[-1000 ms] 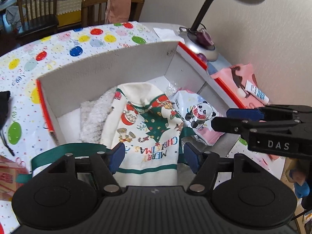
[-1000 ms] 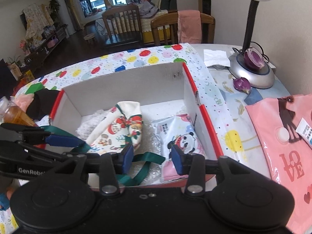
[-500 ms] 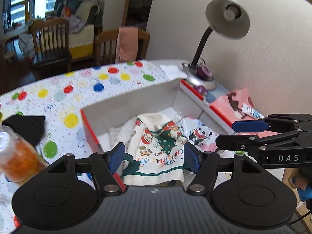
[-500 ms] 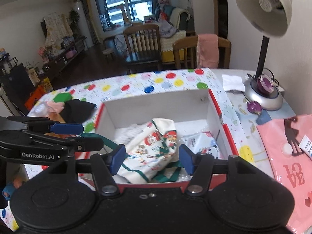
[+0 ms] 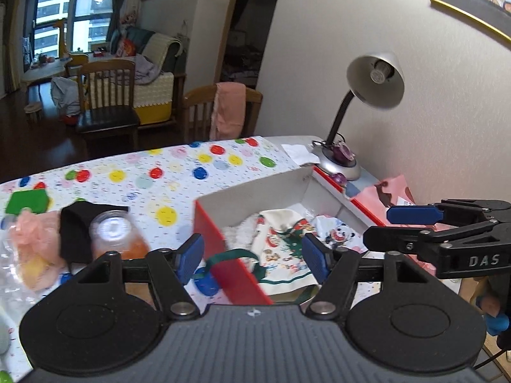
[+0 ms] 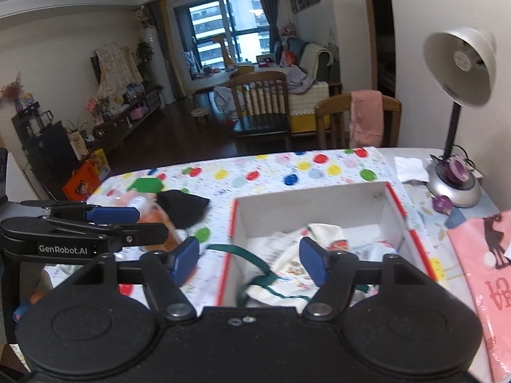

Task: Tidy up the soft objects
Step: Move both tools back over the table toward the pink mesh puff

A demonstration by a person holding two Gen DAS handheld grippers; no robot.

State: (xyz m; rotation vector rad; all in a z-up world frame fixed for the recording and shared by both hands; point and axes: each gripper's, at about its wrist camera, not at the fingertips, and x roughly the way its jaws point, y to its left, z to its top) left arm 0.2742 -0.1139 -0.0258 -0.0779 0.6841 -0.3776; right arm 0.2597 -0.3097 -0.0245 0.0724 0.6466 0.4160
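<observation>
My left gripper [image 5: 254, 253] has its fingers spread wide, holding and touching nothing, and my right gripper [image 6: 249, 260] is just as wide and empty. Both hang above the box [image 6: 306, 206] at lower centre of each frame. The Christmas cloth [image 5: 281, 239] lies inside it, its green ribbon [image 6: 242, 252] draped over the left wall.

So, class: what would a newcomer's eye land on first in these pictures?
Probably the red-edged box mid-table, holding a Christmas-print cloth and a panda packet. Next, the bright polka-dot tablecloth beneath it, and the grey desk lamp by the wall on the right.
</observation>
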